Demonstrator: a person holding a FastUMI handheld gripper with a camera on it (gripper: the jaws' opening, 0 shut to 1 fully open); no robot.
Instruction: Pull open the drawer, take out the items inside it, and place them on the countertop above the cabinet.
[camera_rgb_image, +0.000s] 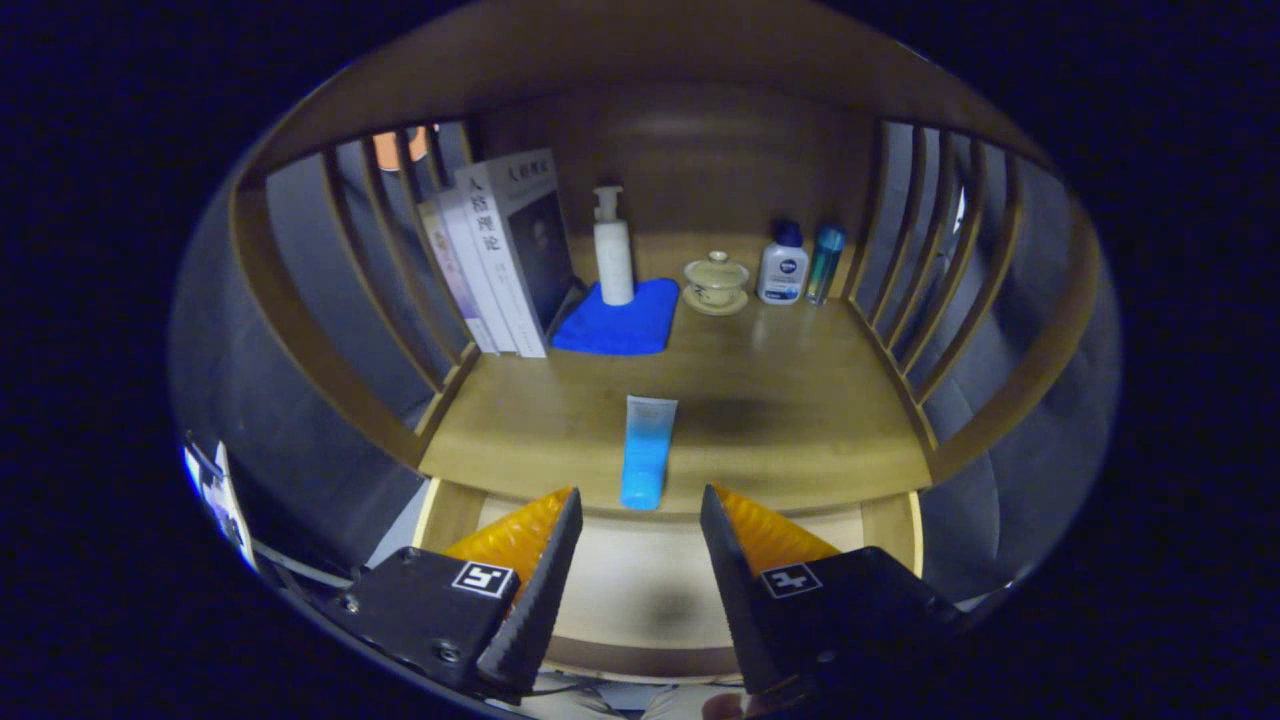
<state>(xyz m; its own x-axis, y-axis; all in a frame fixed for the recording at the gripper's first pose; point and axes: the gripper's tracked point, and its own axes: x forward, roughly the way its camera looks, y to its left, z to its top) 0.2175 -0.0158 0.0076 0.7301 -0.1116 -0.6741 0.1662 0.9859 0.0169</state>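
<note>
Spread fingers (640, 500) frame tube (647, 452) at countertop (800, 440) edge.

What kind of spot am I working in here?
Likely a wooden bedside-style cabinet with slatted sides: books and a pump bottle stand on the countertop, a blue tube lies near its front edge, and the open gripper hangs over the open drawer.
</note>
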